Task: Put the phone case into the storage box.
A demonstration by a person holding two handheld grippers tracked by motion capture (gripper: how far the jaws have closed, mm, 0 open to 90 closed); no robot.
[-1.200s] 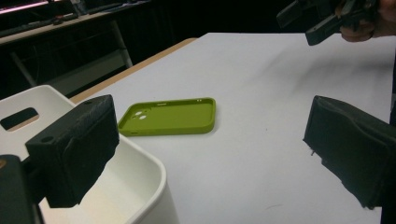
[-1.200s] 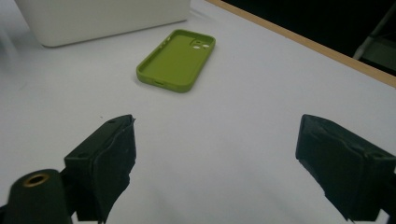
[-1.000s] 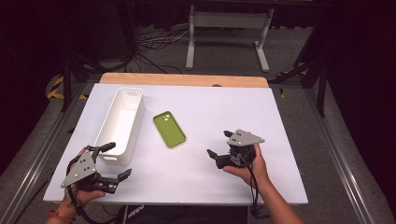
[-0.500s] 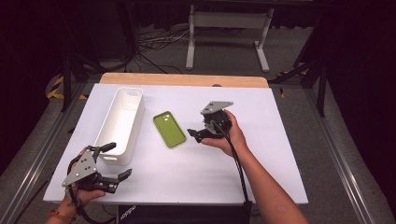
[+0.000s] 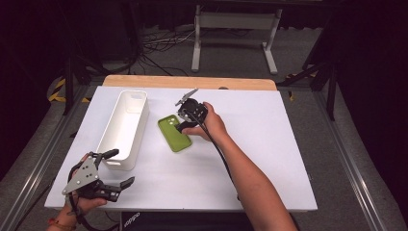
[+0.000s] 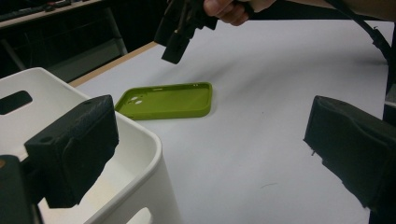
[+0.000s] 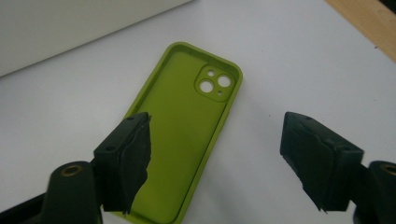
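Right tongs (image 5: 184, 121) hang over the green case (image 5: 174, 133), tipped down at its near long edge, jaws spread with nothing pinched; they have just been closing a little, and the case's edge sits between them in the right gripper view without either pad pressing on it. That case (image 7: 187, 126) is a soft-looking, matte lime shell, a rounded rectangle lying open side up, raised lip all round, a square camera cut-out with two round holes and smaller ones beside them at one corner. It lies flat on the white desk (image 5: 269, 144), just beside the white bin (image 5: 122, 127) but apart from it.

The desk top is smooth and matte, with a pale wood strip (image 5: 192, 82) along its far edge. The bin is a long, narrow plastic tub with rounded corners, glossy walls and a slotted handle hole in its end; in the left gripper view its curved rim (image 6: 140, 135) comes up close.

Left tongs (image 5: 113, 169) rest at the desk's near left corner, beside the bin's near end, jaws wide apart and holding nothing, black blocky pads with a rough, grainy face. A grey three-cornered plate (image 5: 82, 175) rides on top. From the left gripper view the right tongs (image 6: 180, 32) hover just above the case's far end, a hand (image 6: 231, 9) wrapped round them
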